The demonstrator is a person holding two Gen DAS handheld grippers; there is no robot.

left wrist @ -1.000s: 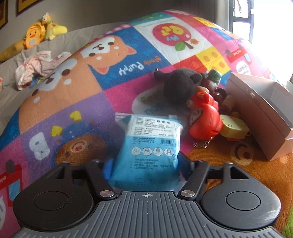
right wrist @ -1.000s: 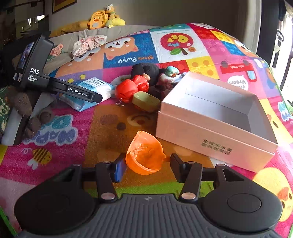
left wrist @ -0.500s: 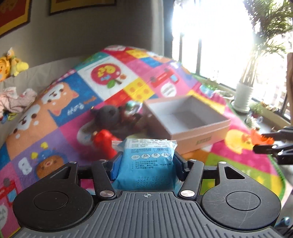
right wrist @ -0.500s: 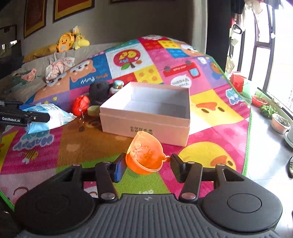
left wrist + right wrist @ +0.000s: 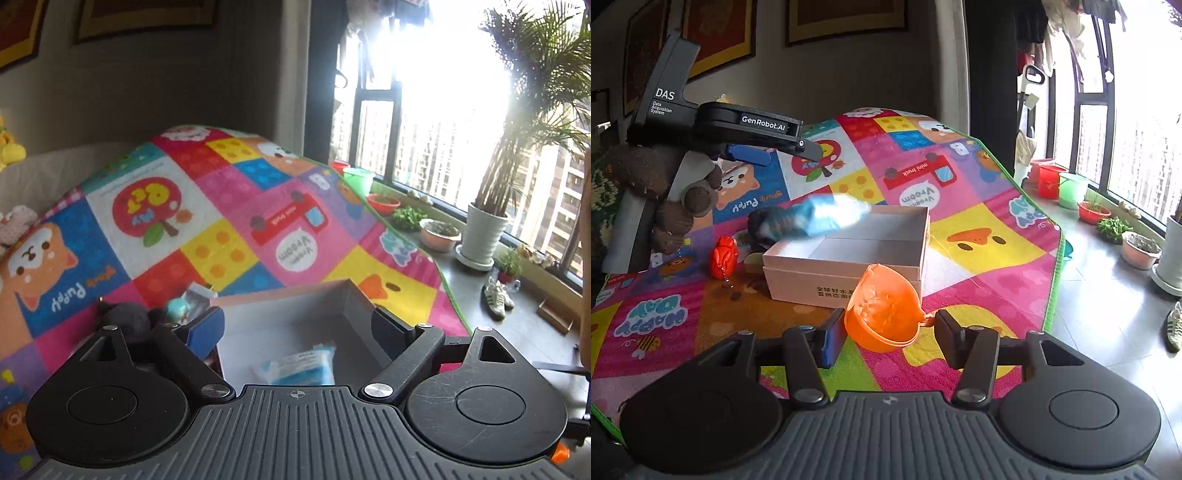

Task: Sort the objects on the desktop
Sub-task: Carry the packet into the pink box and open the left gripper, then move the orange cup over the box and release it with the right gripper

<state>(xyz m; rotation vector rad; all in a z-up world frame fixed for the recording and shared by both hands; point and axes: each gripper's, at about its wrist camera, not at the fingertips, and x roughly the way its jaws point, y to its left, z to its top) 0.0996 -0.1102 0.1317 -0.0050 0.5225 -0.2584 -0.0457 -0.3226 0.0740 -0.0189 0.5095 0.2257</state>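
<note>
The blue wipes packet (image 5: 827, 218), blurred, lies slanted over the white box's (image 5: 886, 254) rim beneath the spread-open left tool (image 5: 297, 328). The level right tool (image 5: 890, 332) grips an orange cup (image 5: 884, 312).

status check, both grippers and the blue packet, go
Left gripper open above the box. Blue packet released, blurred, dropping into the box. Right gripper shut on orange cup, short of the box. Nothing blocking.

Play mat (image 5: 979, 236) multicoloured cartoon squares: pink, yellow, blue, red. Box (image 5: 820, 280) pale pink outside, white inside; packet (image 5: 827, 216) blue and white. Cup (image 5: 886, 314) orange, far-left keychain (image 5: 723, 257) red.
</note>
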